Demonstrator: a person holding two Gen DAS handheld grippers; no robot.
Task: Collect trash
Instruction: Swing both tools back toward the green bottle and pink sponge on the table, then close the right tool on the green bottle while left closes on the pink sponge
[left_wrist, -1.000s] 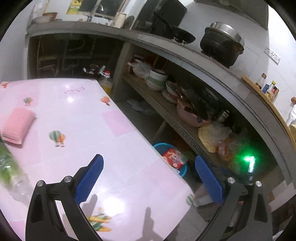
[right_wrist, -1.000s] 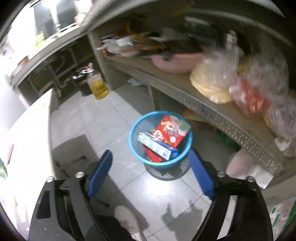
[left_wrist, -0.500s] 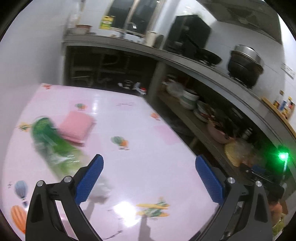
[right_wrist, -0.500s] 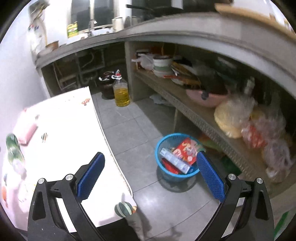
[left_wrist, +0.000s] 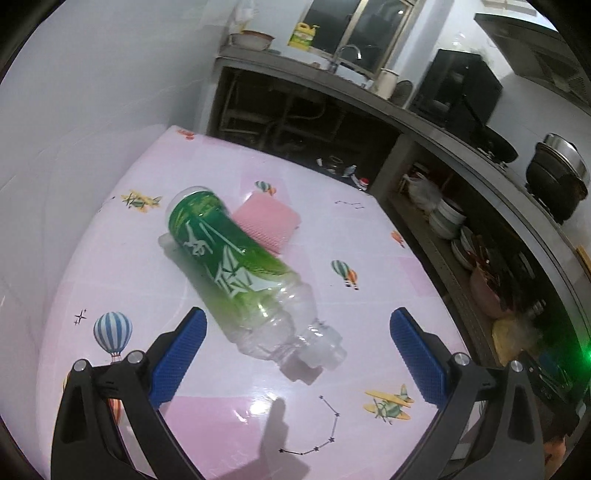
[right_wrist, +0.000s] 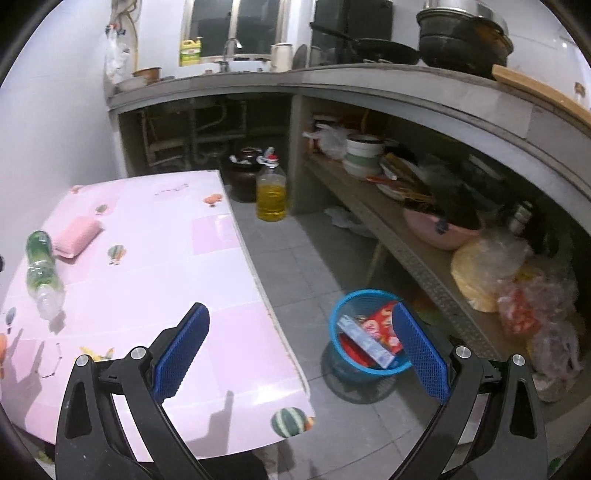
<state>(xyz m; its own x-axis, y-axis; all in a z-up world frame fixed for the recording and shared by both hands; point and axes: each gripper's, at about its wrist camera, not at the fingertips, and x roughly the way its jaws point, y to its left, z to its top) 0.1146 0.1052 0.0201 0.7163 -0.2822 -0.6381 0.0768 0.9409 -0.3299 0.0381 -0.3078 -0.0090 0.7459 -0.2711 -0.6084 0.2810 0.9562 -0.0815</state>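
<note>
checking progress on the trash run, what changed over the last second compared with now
The left gripper swung from the table edge to frame the green bottle. The right gripper swung from over the blue bin towards the table. Nothing was gripped or released; both jaws stayed open, the bottle still lying beside the pink sponge.

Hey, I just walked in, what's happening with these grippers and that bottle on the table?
A person holding a gripper in each hand is collecting trash. The left gripper is open, aimed at an empty green-labelled bottle lying on the pink table beside a pink sponge, not gripping it. The right gripper is open and empty. A blue basket on the floor already holds boxes.
</note>
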